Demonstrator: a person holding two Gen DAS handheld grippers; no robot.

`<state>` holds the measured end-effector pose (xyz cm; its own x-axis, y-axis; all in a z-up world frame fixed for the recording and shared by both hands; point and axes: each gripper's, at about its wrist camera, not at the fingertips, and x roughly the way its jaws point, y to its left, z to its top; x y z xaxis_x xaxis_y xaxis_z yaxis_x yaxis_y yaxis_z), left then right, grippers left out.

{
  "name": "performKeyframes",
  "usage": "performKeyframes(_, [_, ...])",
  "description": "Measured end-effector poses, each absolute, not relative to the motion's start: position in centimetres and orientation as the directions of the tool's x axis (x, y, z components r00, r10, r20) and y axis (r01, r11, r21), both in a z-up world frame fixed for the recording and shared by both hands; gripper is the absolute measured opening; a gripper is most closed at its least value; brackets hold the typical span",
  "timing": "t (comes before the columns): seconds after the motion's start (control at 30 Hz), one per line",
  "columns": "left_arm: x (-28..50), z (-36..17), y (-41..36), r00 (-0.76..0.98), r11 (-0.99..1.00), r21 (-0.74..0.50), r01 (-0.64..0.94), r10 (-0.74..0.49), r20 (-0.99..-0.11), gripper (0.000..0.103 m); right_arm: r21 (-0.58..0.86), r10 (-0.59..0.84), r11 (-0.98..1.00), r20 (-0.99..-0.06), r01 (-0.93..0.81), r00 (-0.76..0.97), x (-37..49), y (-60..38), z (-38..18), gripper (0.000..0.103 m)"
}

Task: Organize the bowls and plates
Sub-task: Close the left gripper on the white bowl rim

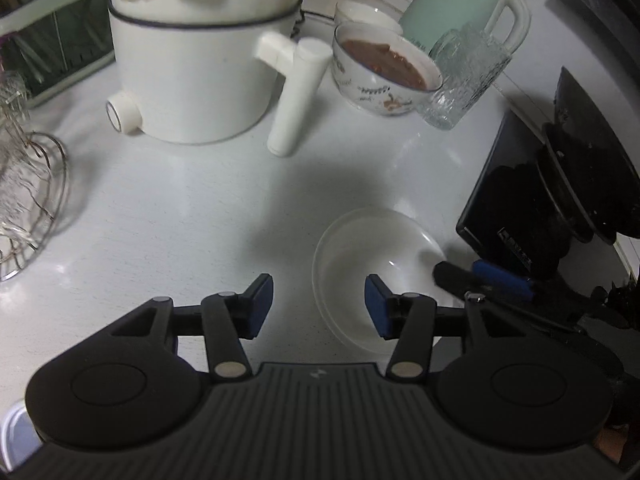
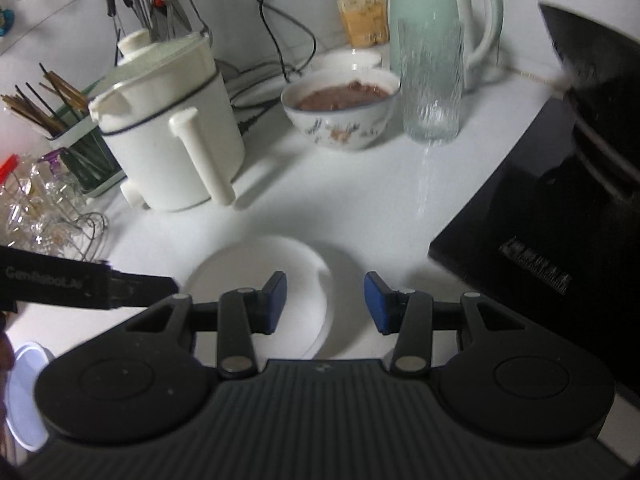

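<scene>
bowl (image 1: 376, 276) on desk (image 1: 180, 208) just ahead-right of left gripper (image 1: 319, 306), jaws apart, empty | right gripper (image 2: 325, 303) over it, gaping, empty (both equally near)

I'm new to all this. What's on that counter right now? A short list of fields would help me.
surface: white counter
nearest dish: empty white bowl, beside the left tongs
left tongs: open, nothing between them
right tongs: open, over the white bowl, empty
filled dish: patterned bowl with brown food, next to a ribbed glass
behind: white pot, mint kettle
right side: black stove
</scene>
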<state>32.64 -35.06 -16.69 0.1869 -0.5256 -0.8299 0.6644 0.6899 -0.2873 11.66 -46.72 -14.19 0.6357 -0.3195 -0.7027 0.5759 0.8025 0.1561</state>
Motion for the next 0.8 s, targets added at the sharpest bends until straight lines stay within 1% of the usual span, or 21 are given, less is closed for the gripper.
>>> performKeyframes(0.07, [32.7,-17.6,-35.2,0.183,0.709,-0.303,0.637,-0.521,-0.834,0.056,0.187,-0.287,0.8,-0.715,0.57,0.638,11.9,-47.0,-14.7,0.046])
performKeyframes(0.17, [33.1,-19.1,-35.4,0.152,0.732,-0.32,0.602,-0.498,-0.854,0.055,0.197,-0.274,0.797,-0.725,0.571,0.632,12.3,-47.2,-15.2,0.046])
performKeyframes(0.33, [33.4,-19.9,-35.5,0.125,0.731,-0.35,0.585,-0.508,-0.852,0.055,0.218,-0.246,0.792,-0.74,0.57,0.625,12.9,-47.9,-16.1,0.045])
performKeyframes(0.43, [33.5,-20.2,-35.8,0.122,0.732,-0.343,0.589,-0.5,-0.857,0.051,0.23,-0.233,0.784,-0.751,0.576,0.617,13.2,-48.3,-16.7,0.044])
performKeyframes(0.53, [33.6,-20.4,-36.0,0.114,0.734,-0.348,0.583,-0.498,-0.859,0.044,0.252,-0.214,0.778,-0.755,0.576,0.62,13.4,-48.6,-16.9,0.038])
performKeyframes(0.57, [33.6,-20.4,-36.0,0.114,0.736,-0.349,0.58,-0.497,-0.86,0.04,0.262,-0.205,0.775,-0.757,0.575,0.621,13.4,-48.7,-17.1,0.036])
performKeyframes(0.63, [33.7,-20.5,-36.0,0.11,0.738,-0.352,0.576,-0.497,-0.861,0.034,0.283,-0.186,0.766,-0.762,0.577,0.621,13.6,-48.9,-17.3,0.025])
performKeyframes(0.7, [33.7,-20.5,-36.0,0.11,0.734,-0.35,0.581,-0.497,-0.861,0.023,0.291,-0.173,0.764,-0.767,0.575,0.618,13.7,-49.0,-17.5,0.02])
performKeyframes(0.77, [33.7,-20.5,-36.0,0.106,0.729,-0.357,0.584,-0.504,-0.857,0.017,0.289,-0.167,0.768,-0.771,0.571,0.614,13.8,-48.9,-17.6,0.012])
performKeyframes(0.8, [33.7,-20.6,-35.9,0.102,0.728,-0.363,0.581,-0.508,-0.855,0.016,0.291,-0.161,0.769,-0.774,0.57,0.612,13.9,-48.9,-17.6,0.012])
